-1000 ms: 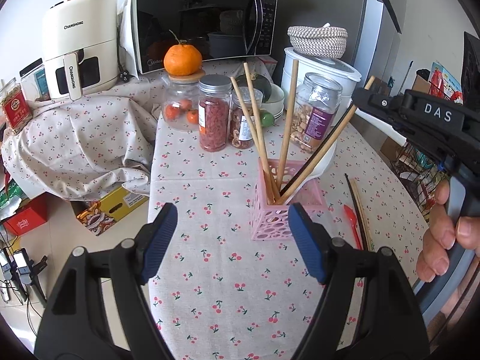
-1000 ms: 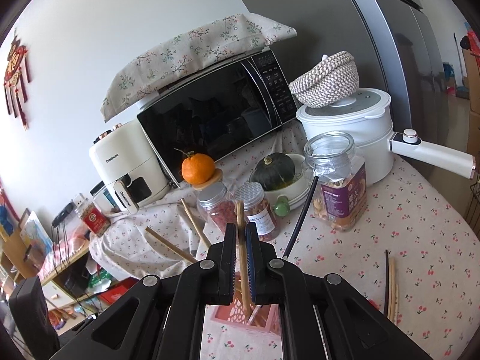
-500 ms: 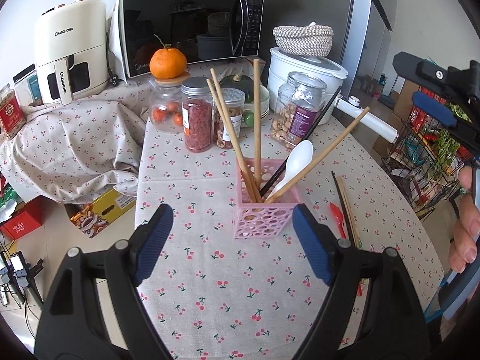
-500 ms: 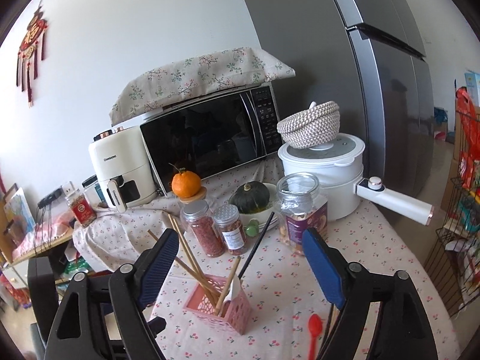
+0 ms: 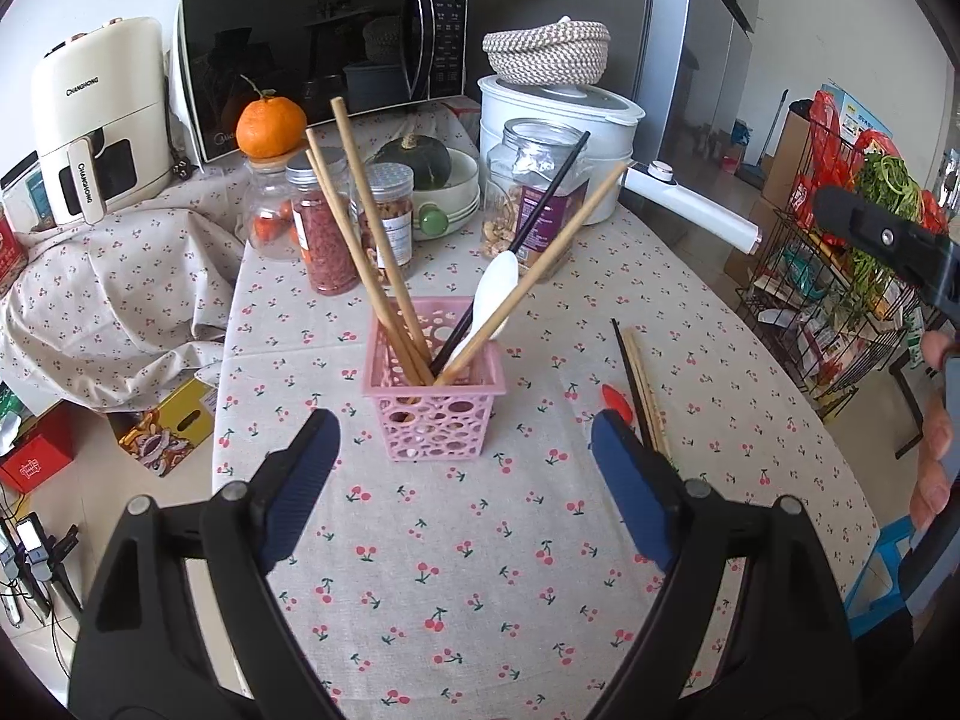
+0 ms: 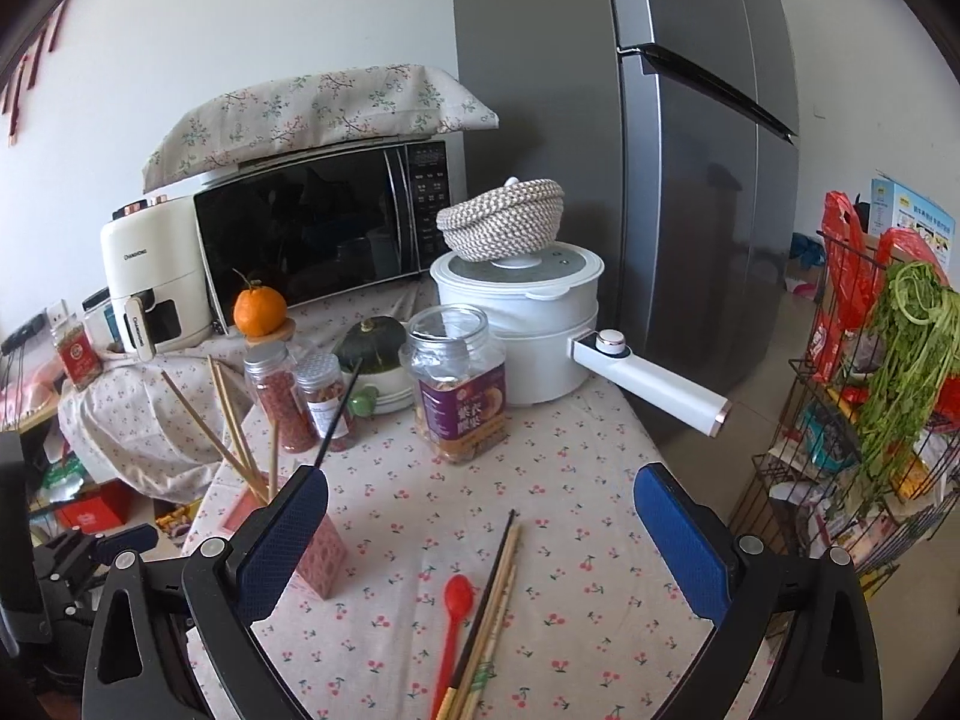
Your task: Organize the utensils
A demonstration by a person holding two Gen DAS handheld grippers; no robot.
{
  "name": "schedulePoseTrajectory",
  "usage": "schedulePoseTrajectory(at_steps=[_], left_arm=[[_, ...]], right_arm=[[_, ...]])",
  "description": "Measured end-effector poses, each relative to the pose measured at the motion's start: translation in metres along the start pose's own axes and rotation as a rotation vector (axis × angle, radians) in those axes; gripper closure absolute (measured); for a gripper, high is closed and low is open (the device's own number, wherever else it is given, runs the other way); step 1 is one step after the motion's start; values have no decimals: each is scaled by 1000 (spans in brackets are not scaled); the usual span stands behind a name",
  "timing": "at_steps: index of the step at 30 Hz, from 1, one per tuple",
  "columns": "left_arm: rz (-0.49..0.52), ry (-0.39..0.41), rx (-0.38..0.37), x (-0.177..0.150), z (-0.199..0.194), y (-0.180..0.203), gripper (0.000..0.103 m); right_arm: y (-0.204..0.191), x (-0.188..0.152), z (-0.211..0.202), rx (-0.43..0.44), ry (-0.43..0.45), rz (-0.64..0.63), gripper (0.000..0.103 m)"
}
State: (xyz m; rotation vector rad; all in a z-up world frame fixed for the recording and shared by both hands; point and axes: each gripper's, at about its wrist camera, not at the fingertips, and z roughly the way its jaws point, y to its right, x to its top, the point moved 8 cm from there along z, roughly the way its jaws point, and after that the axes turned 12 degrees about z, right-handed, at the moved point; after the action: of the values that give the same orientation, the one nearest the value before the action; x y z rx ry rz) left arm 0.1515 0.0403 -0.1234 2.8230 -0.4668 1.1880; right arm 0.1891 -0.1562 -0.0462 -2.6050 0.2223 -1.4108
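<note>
A pink perforated basket (image 5: pixel 433 405) stands on the cherry-print tablecloth (image 5: pixel 480 540); it holds several wooden chopsticks (image 5: pixel 372 228), a black chopstick (image 5: pixel 540 204) and a white spoon (image 5: pixel 489 306). My left gripper (image 5: pixel 462 492) hovers just in front of the basket, its jaws still opening with nothing between them. On the cloth to the right lie a red spoon (image 6: pixel 455 612), a black chopstick and wooden chopsticks (image 6: pixel 489 594). My right gripper (image 6: pixel 480 546) hangs over them, jaws opening wide and empty. The pink basket (image 6: pixel 324 552) shows partly behind its left finger.
Jars (image 5: pixel 327 228), a squash in a bowl (image 5: pixel 420 165), a white electric pot (image 5: pixel 558 138) with a long handle, a microwave (image 5: pixel 324 48) and an air fryer (image 5: pixel 96 114) crowd the back. A wire rack (image 6: pixel 864 420) with greens stands off the table's right. A hand (image 5: pixel 933 468) grips the right tool.
The right gripper, shut on a wooden chopstick over the basket a second ago, has let it go, opened wide and swung right over the loose utensils. The left gripper widened slightly and shifted.
</note>
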Motion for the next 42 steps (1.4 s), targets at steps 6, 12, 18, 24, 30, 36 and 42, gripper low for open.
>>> schedulePoseTrajectory(at_steps=[6, 12, 18, 24, 30, 36, 42], left_arm=[[39, -38, -6, -1, 10, 27, 17], [19, -122, -53, -6, 34, 60, 17], [45, -206, -68, -9, 69, 98, 23], [15, -280, -70, -9, 110, 114, 61], [-40, -352, -103, -9, 141, 120, 76], [-43, -395, -97, -12, 155, 122, 84], [-17, -388, -105, -10, 157, 125, 100]], right_arm=[[45, -9, 11, -107, -61, -2, 0], [74, -31, 31, -135, -217, -51, 0], [107, -54, 49, -168, -326, -41, 0], [140, -67, 69, -183, -402, 33, 0], [149, -65, 76, -181, -410, 35, 0], [152, -65, 80, -185, -414, 27, 0], [156, -60, 78, -196, -386, 34, 0]])
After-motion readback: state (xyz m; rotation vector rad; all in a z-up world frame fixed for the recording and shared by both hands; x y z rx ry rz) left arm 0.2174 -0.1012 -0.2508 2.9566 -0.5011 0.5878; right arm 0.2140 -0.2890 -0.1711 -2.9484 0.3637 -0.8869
